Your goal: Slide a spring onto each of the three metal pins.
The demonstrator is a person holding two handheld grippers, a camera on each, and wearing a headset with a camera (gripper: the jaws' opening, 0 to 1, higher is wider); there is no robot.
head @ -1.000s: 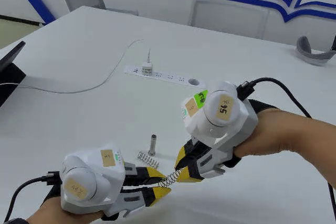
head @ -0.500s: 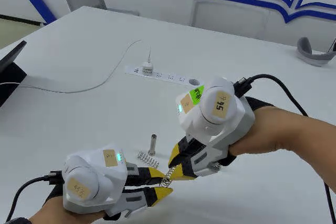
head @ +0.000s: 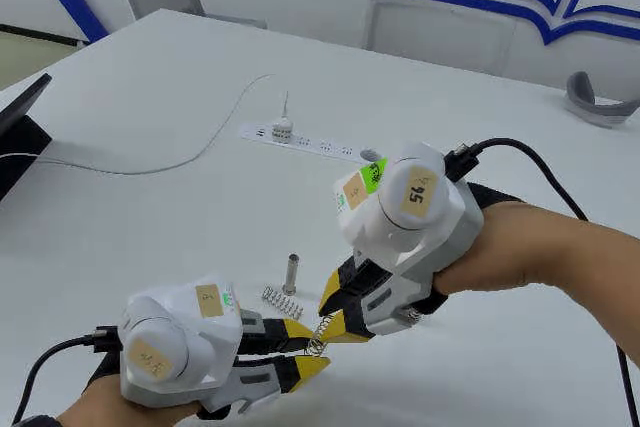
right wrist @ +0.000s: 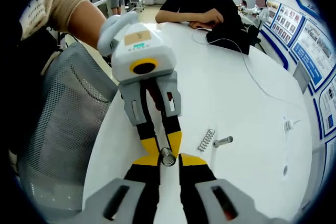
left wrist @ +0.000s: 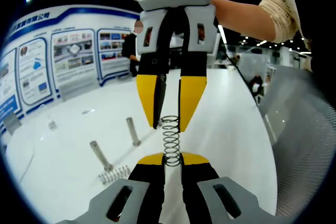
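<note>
**First spring still in the air, two pins bare**

The task looked barely begun. In the left gripper view a nearer pin and a farther pin stood upright on the white surface, both without a spring. A second spring lay flat just beside the foot of the nearer pin.

The spring in hand hung above the surface, stretched between the two tools. The left gripper had its jaws pinched on the lower end. The right gripper had its jaws parted only by the coil's width and held the upper end. Whether a pin ran inside the coils could not be told. By this reading at least two pins were left to load.

Against the head view of a second before, the right gripper had come a little lower and closer to the left one. The spring between them stood steeper and looked shorter. The left gripper had hardly moved. The standing pin and the second spring lay as they had.
</note>
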